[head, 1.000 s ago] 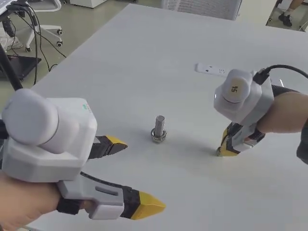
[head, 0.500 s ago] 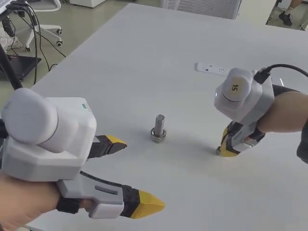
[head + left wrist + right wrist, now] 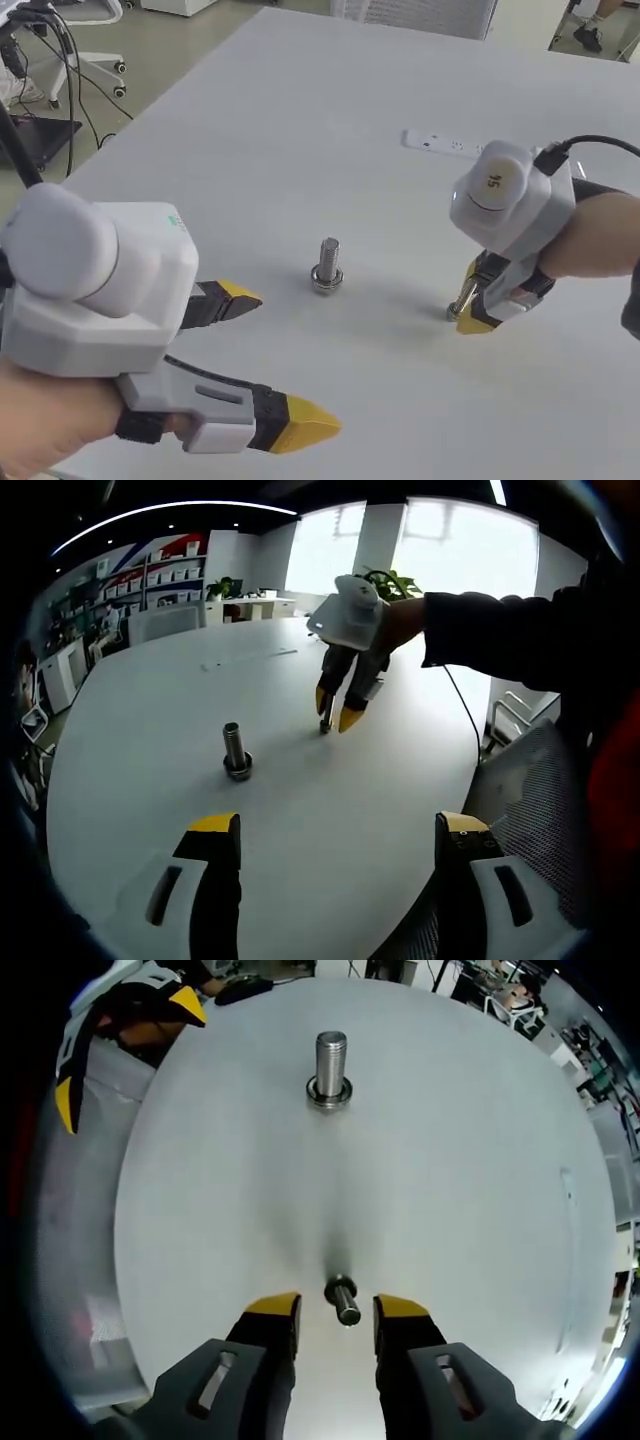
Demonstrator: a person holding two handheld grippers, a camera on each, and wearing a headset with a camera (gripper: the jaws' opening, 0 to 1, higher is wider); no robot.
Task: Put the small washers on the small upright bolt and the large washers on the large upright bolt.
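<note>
Right gripper view: small bolt (image 3: pixel 342 1300) stands on the table (image 3: pixel 480 1160) between the parted jaws of the right gripper (image 3: pixel 338 1310), gap on either side.
Large bolt (image 3: pixel 331 1055): upright mid-table, washers (image 3: pixel 330 1101) ringing its base.
Left gripper (image 3: pixel 338 825): jaws spread wide, empty, apart from both bolts.

- Large bolt (image 3: pixel 329 266) stands upright mid-tabletop (image 3: pixel 300 120), washers (image 3: pixel 329 1090) stacked at its foot, and there's bare white surface all round it, so it's open to approach from any side
- Left gripper (image 3: pixel 295 361) hangs by the near edge, jaws spread wide, with a straight open lane ahead to the large bolt
- Right gripper (image 3: pixel 470 303) is tip-down at the tabletop off to the right, small bolt (image 3: pixel 343 1300) between its jaws, a narrow gap on either side
- Broad bare stretch between the two bolts
- Power strip (image 3: pixel 437 143) lies flat on the far side, well apart from both bolts
</note>
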